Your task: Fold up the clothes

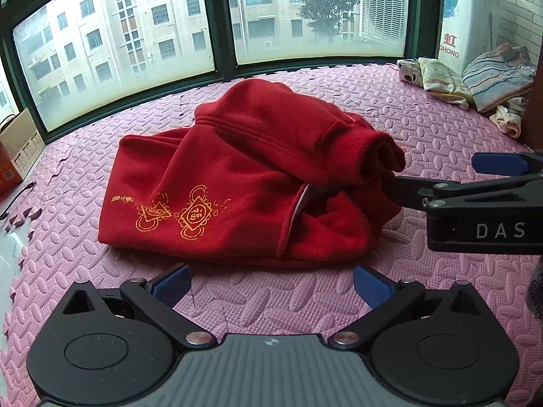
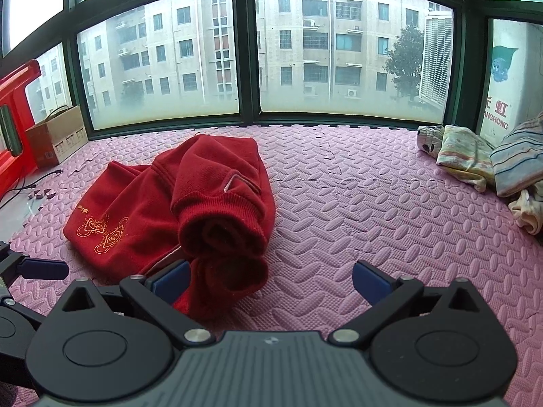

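Observation:
A red sweatshirt (image 1: 237, 183) with a gold print lies folded into a rough bundle on the pink foam mat (image 1: 356, 101). One ribbed cuff (image 1: 359, 156) rests on top at its right end. My left gripper (image 1: 271, 285) is open just in front of the bundle's near edge, with nothing between its blue pads. In the right wrist view the sweatshirt (image 2: 163, 210) sits left of centre. My right gripper (image 2: 271, 283) is open there, its left pad (image 2: 171, 281) against the rolled cuff (image 2: 220, 224). Seen from the left wrist, the right gripper (image 1: 437, 176) stands at the bundle's right end.
A pile of unfolded clothes (image 2: 492, 162) lies at the back right by the wall, also in the left wrist view as striped clothes (image 1: 495, 78). A cardboard box (image 2: 56, 135), a red plastic object (image 2: 13, 118) and a cable (image 2: 20, 186) sit off the mat at left. Windows run along the back.

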`<move>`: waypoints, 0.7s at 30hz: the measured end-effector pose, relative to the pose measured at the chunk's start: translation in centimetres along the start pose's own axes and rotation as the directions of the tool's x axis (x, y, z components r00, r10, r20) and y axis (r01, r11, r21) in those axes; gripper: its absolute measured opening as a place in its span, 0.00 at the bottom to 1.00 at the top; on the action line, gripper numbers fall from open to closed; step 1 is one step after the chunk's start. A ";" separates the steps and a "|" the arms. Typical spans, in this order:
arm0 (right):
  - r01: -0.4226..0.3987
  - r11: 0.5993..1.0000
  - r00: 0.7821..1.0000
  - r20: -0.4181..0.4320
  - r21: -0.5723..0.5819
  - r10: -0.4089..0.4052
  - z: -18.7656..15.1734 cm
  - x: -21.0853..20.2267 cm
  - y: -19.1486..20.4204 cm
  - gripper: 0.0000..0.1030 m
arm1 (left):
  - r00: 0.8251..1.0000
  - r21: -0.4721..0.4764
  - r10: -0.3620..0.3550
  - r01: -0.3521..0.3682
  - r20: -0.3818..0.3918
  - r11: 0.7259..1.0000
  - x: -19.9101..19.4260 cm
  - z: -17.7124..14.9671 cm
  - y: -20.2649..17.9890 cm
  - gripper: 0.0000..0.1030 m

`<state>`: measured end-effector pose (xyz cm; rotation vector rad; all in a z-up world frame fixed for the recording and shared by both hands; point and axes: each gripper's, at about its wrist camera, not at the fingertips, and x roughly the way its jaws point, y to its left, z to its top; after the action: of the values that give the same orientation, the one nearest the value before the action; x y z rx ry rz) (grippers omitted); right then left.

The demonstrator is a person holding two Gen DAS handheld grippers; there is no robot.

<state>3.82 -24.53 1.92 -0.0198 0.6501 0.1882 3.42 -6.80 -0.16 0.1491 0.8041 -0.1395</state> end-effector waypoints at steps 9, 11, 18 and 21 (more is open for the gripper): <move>-0.006 1.000 1.000 -0.001 0.001 0.006 0.6 0.2 -1.2 0.95 | 0.997 0.072 -0.075 0.073 0.026 0.995 1.4 1.5 -2.4 0.72; -0.014 1.000 1.000 -0.006 0.001 0.014 0.7 0.3 -1.4 0.93 | 0.995 0.090 -0.091 0.089 0.027 0.992 1.8 1.7 -3.0 0.65; -0.043 0.999 0.999 -0.014 0.006 0.043 0.8 0.4 -1.8 0.83 | 0.992 0.128 -0.125 0.121 0.020 0.984 2.8 1.8 -3.5 0.17; -0.060 0.998 0.998 -0.019 0.014 0.060 0.8 0.5 -1.8 0.77 | 0.989 0.131 -0.144 0.138 0.034 0.982 2.1 1.5 -3.0 0.06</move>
<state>5.01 -26.20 2.23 0.0107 0.6717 0.2423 5.38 -10.19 -0.91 0.2096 0.7624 -0.3277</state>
